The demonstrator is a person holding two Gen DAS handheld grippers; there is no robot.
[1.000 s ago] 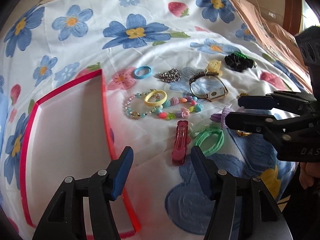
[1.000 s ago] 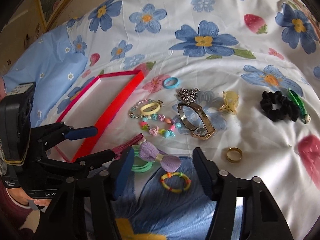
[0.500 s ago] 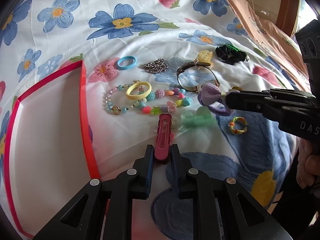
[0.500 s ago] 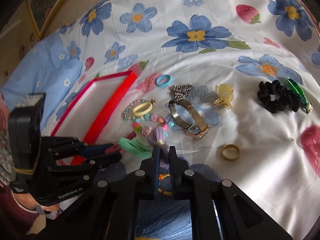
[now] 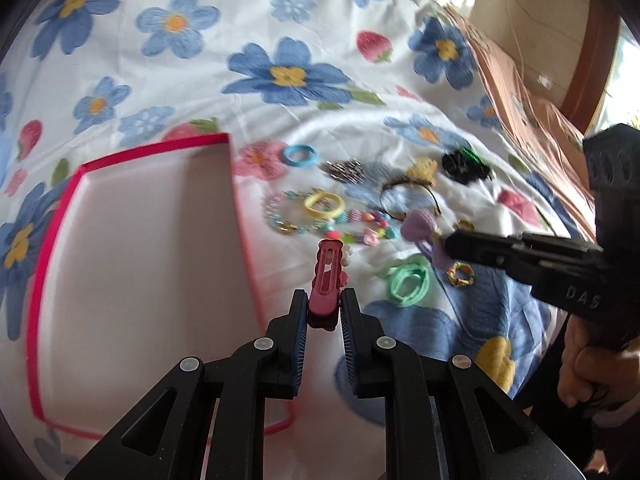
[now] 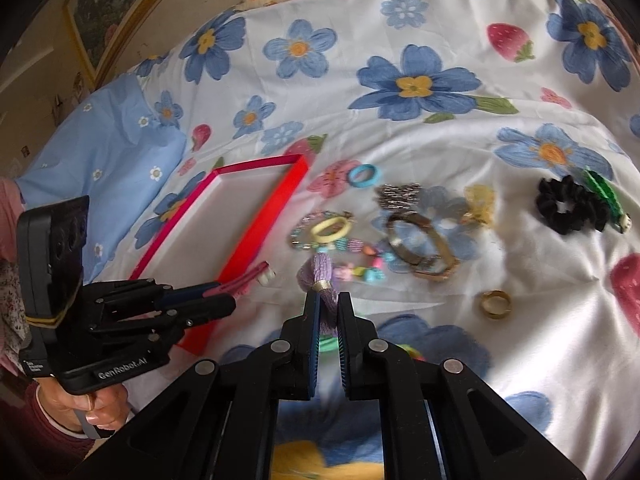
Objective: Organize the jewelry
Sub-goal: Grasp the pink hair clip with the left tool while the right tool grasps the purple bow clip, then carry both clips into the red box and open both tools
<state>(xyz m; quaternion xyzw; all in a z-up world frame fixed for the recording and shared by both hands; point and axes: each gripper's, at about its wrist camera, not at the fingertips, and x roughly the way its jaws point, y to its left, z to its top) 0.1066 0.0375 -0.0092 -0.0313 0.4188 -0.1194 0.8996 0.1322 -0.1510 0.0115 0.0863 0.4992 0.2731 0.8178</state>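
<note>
Gripping the pink hair clip (image 5: 327, 280) by its near end, the left tongs (image 5: 324, 312) are clenched on it and hold it up off the bedspread (image 5: 280, 20), just right of the red-rimmed tray (image 5: 236, 200), which sits w/ its white floor bare toward the bed's left side. The right tongs (image 6: 329, 312) are clenched too, pinching the lilac bow (image 6: 320, 276) by one wing; in the left view the bow (image 5: 420, 226) hangs at those tips above the mint green hair ties (image 5: 410, 280) and the small multicolour ring (image 5: 460, 274). Rest of the jewelry lies loose mid-bed, right of the tray: beaded necklace (image 6: 340, 246) w/ a yellow ring (image 6: 330, 228) lying on it, blue ring (image 6: 362, 176) nearer the tray's far corner, silver chain (image 6: 400, 194), gold-tone watch (image 6: 420, 252) touching the chain's near side, yellow claw clip (image 6: 480, 204) just right of the watch. Gold ring (image 6: 495, 304) sits alone, nearer the cameras. Black scrunchie (image 6: 568, 206) and a green clip (image 6: 604, 196) touch each other, well apart from the tray, toward the bed's right edge. Much of the left view is motion-blurred.
</note>
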